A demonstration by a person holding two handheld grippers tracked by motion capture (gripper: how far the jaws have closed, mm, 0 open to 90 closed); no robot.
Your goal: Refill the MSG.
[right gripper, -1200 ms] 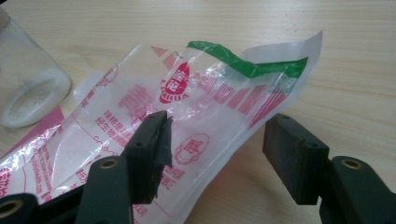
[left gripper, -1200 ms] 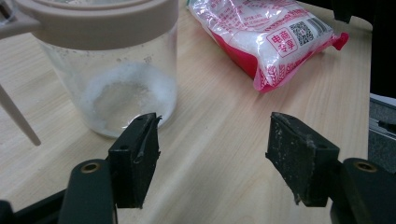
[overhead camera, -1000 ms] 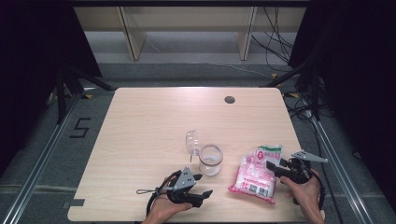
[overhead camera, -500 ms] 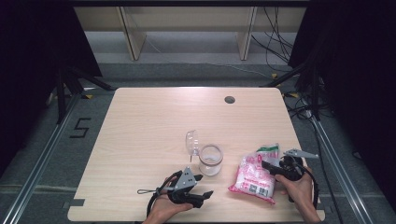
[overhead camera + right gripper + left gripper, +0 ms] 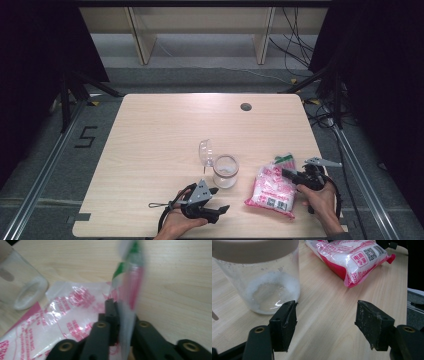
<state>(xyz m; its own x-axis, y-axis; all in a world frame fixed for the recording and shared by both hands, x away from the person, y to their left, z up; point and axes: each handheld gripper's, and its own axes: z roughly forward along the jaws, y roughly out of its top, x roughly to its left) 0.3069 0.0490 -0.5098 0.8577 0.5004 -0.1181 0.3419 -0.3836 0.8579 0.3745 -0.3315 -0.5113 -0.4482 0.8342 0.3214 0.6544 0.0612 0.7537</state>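
A pink and white plastic bag (image 5: 272, 190) of white grains lies at the front right of the table. My right gripper (image 5: 286, 173) is shut on the bag's green and pink top flap (image 5: 127, 287); its jaws have just been closing on that flap, which stands up blurred between them. A clear jar (image 5: 225, 170) with a beige rim and a little white powder stands left of the bag. My left gripper (image 5: 217, 200) rests open near the front edge, its jaws wide apart and pointing past the jar (image 5: 259, 277) toward the bag (image 5: 352, 257), with nothing between them.
A clear lid (image 5: 205, 151) lies on its side just behind the jar. A round cable hole (image 5: 245, 106) sits near the table's far edge. Wooden shelf legs and cables stand beyond the table (image 5: 150, 130), with dark curtains on both sides.
My right gripper has shifted slightly left onto the bag's top and its jaws have closed on the flap. The left gripper, jar and lid have stayed put.
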